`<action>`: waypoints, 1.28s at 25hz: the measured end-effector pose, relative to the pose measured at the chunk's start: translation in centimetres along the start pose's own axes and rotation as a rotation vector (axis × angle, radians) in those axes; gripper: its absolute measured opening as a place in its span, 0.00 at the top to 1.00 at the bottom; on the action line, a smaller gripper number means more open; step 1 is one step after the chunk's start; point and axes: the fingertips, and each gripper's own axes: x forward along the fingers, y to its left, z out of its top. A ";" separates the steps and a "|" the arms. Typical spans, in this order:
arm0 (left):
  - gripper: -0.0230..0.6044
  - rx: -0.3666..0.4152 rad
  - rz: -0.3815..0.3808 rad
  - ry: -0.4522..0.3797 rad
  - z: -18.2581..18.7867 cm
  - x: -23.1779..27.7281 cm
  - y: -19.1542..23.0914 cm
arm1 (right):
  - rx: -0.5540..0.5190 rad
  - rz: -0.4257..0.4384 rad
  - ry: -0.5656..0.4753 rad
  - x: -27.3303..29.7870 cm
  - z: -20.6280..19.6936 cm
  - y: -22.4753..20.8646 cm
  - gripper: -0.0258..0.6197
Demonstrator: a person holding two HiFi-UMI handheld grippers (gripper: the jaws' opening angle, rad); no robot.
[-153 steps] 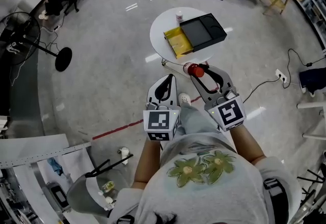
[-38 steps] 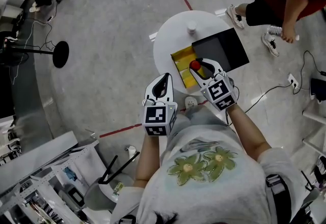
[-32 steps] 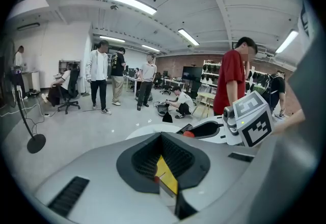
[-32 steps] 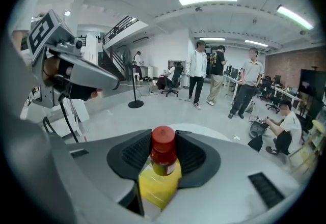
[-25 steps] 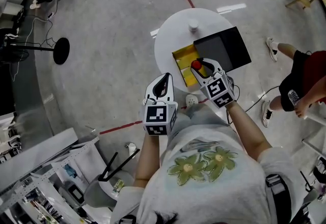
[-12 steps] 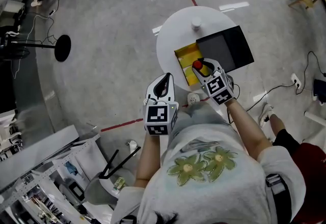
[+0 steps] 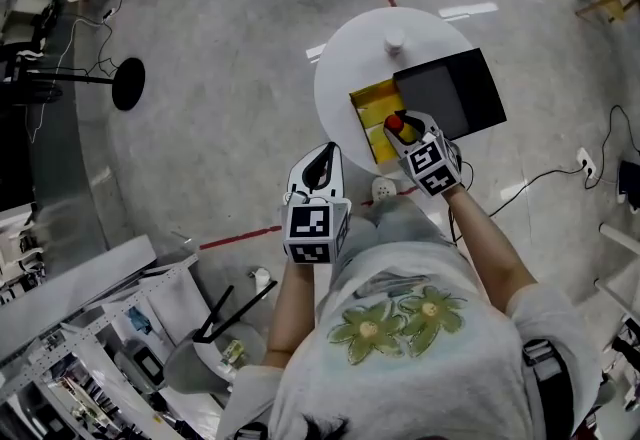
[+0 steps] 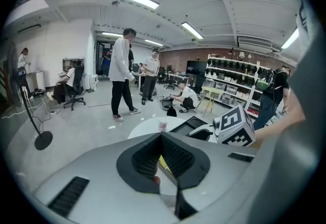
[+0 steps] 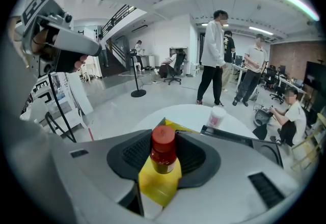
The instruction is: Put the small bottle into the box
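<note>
bottle (image 7: 394,126) above box (image 7: 366,108) on table (image 7: 347,58), cup (image 7: 394,40) behind
</note>
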 end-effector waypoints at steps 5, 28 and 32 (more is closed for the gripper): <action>0.97 -0.008 0.003 0.006 -0.2 0.0 -0.1 | -0.020 0.012 0.016 0.9 -1.1 0.0 0.73; 0.97 -0.006 0.008 0.017 -1.9 -1.6 -0.6 | -0.033 -0.069 0.055 1.6 -4.6 0.2 0.73; 0.97 -0.016 0.010 0.015 -2.5 -2.0 -0.6 | -0.024 -0.080 0.058 1.5 -5.0 0.2 0.73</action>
